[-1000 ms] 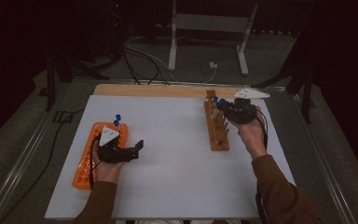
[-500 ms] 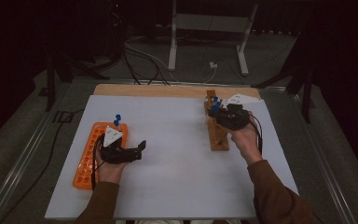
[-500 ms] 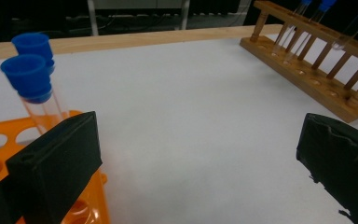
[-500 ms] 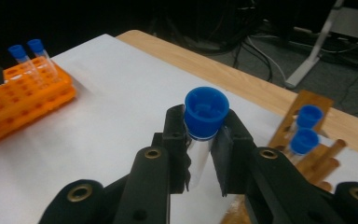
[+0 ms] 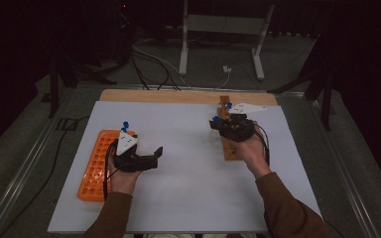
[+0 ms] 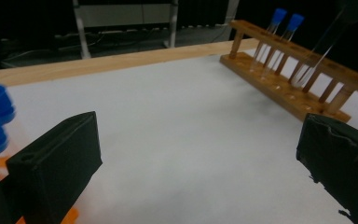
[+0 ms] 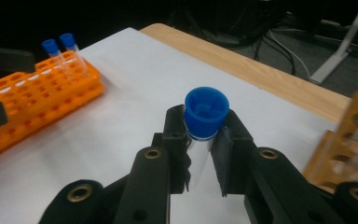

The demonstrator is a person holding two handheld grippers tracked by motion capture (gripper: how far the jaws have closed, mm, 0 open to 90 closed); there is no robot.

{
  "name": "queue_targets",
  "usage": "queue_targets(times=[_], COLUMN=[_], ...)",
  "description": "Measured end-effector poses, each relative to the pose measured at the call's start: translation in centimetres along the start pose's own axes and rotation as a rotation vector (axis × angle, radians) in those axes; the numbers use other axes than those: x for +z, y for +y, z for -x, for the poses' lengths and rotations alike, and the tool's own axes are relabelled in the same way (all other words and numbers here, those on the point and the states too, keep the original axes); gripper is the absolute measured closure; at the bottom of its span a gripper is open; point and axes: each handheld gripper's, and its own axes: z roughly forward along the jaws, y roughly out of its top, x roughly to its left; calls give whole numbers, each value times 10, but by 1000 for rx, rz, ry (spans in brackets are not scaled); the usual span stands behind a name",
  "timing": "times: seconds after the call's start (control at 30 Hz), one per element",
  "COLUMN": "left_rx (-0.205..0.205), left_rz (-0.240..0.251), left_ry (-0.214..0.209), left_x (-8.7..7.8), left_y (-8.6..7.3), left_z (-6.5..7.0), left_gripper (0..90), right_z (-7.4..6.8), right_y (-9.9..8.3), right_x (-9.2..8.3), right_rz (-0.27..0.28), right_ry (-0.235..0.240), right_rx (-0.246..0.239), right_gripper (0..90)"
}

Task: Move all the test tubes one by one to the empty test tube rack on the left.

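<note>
My right gripper (image 7: pixel 205 126) is shut on a clear test tube with a blue cap (image 7: pixel 206 109), gripped just under the cap. In the high view this gripper (image 5: pixel 217 124) hovers over the wooden rack (image 5: pixel 226 144) at the right. From the left gripper view the held tube (image 6: pixel 318 53) slants over the wooden rack (image 6: pixel 289 88), where two blue-capped tubes (image 6: pixel 286 19) stand. My left gripper (image 5: pixel 155 157) is open with nothing in it, beside the orange rack (image 5: pixel 95 168); its jaws stand wide apart around bare white board (image 6: pixel 200 140). Two capped tubes (image 7: pixel 58 44) stand in the orange rack (image 7: pixel 28 102).
A white board (image 5: pixel 188 188) covers the table, with a wooden strip (image 5: pixel 168 95) along its far edge. Cables and a metal stand (image 5: pixel 218 44) lie on the floor beyond. Dark floor borders both sides.
My right hand has carried the tube left and a little nearer along the wooden rack. My left gripper has drifted slightly right, still open.
</note>
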Motion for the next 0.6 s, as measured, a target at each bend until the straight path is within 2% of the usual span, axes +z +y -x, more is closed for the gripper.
queue_targets(times=[0.33, 0.5, 0.6], left_rx=[42, 63, 74], left_rz=[22, 29, 31], left_ry=[-15, -5, -5], left_x=[5, 5, 6], left_y=[6, 6, 6], left_z=[14, 19, 22], left_gripper=[39, 66, 79], right_z=[-28, -41, -51], right_y=[3, 6, 8], right_x=[18, 28, 34], right_rz=[-29, -23, -30], right_ry=[54, 88, 107], right_rx=[-40, -22, -36], right_gripper=[764, 764, 764])
